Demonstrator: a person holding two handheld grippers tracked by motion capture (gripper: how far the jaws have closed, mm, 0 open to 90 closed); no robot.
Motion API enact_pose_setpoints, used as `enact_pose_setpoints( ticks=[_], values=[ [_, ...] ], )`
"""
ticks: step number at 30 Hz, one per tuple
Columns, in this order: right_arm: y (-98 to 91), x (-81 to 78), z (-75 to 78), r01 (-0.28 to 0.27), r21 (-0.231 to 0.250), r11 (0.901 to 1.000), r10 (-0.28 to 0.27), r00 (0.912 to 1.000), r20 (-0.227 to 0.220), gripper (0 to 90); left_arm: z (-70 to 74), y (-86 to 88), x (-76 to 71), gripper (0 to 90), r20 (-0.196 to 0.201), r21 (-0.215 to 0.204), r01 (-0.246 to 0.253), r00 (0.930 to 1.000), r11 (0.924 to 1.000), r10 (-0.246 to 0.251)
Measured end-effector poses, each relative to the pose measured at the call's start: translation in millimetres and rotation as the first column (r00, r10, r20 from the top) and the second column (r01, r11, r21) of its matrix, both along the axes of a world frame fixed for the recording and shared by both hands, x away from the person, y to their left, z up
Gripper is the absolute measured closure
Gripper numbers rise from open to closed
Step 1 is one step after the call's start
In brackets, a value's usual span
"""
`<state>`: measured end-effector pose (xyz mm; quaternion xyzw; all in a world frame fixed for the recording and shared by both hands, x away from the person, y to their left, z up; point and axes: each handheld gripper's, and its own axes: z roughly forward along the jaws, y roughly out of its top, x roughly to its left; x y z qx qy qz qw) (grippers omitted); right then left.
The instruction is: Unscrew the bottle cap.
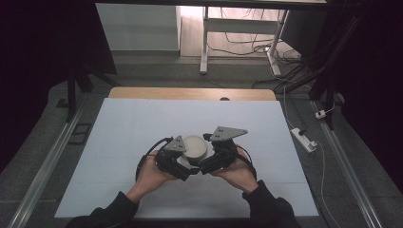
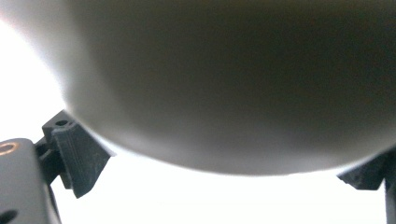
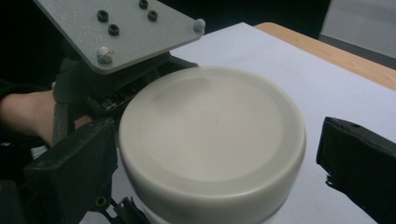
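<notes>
A round off-white bowl (image 1: 195, 146), bottom up, rests on the white table sheet (image 1: 133, 123) just in front of the person. My left gripper (image 1: 184, 156) is at its near left and my right gripper (image 1: 207, 156) at its near right, a hand on each. In the left gripper view the bowl's wall (image 2: 224, 84) looms close, and the left gripper (image 2: 219, 170) has its jaws spread wide on either side. In the right gripper view the bowl (image 3: 210, 130) lies between the right gripper's (image 3: 215, 168) jaws: the left jaw touches it, the right jaw stands clear. The left gripper's grey plate (image 3: 116, 32) shows behind it.
The table's wooden far edge (image 1: 190, 93) lies beyond the sheet. On the floor are a white power strip (image 1: 304, 139) at the right, cables, and a white desk frame (image 1: 204, 42) at the back. Metal rails (image 1: 43, 171) run along both sides of the table.
</notes>
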<state>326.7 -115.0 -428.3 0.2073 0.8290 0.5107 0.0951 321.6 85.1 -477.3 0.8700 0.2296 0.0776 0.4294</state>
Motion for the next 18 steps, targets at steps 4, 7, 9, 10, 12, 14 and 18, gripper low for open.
enact_pose_setpoints(
  ticks=[4, 7, 9, 10, 12, 14, 18],
  values=[
    [7.7, -5.4, -1.0, 0.043, -0.003, 0.9991, -0.042, 0.9988, 0.025, 0.6, 0.5, -0.6, -0.8, 7.8, 0.007, 0.008, -0.020, 0.9998, 0.9998, 0.019],
    [10.5, -7.2, -2.7, 0.054, -0.014, 0.9984, -0.053, 0.9979, 0.038, 5.0, 1.0, -1.0, -1.3, 7.8, 0.008, 0.007, -0.013, 0.9999, 0.9999, 0.013],
    [10.0, -6.9, -3.7, 0.061, -0.006, 0.9981, -0.060, 0.9976, 0.035, 6.9, 1.2, -1.5, -1.7, 7.8, 0.008, 0.011, -0.007, 0.9999, 0.9999, 0.007],
    [9.6, -6.5, -4.0, 0.062, -0.004, 0.9981, -0.062, 0.9977, 0.027, 7.0, 1.1, -1.7, -1.7, 7.8, 0.008, 0.013, -0.006, 1.0000, 0.9999, 0.006],
    [8.9, -5.9, -4.5, 0.054, -0.006, 0.9985, -0.054, 0.9982, 0.024, 7.2, 0.3, -2.0, -1.5, 7.8, 0.008, 0.016, 0.002, 1.0000, 0.9999, -0.002],
    [7.9, -5.0, -4.7, 0.039, -0.011, 0.9992, -0.039, 0.9991, 0.020, 7.2, -0.2, -1.7, -1.2, 7.8, 0.005, 0.016, 0.017, 0.9998, 0.9997, -0.017],
    [1.4, 1.6, -4.6, -0.046, -0.002, 0.9989, 0.046, 0.9989, -0.003, 7.4, -0.6, -1.6, -1.0, 7.8, 0.000, 0.008, 0.055, 0.9985, 0.9985, -0.055]
  ],
)
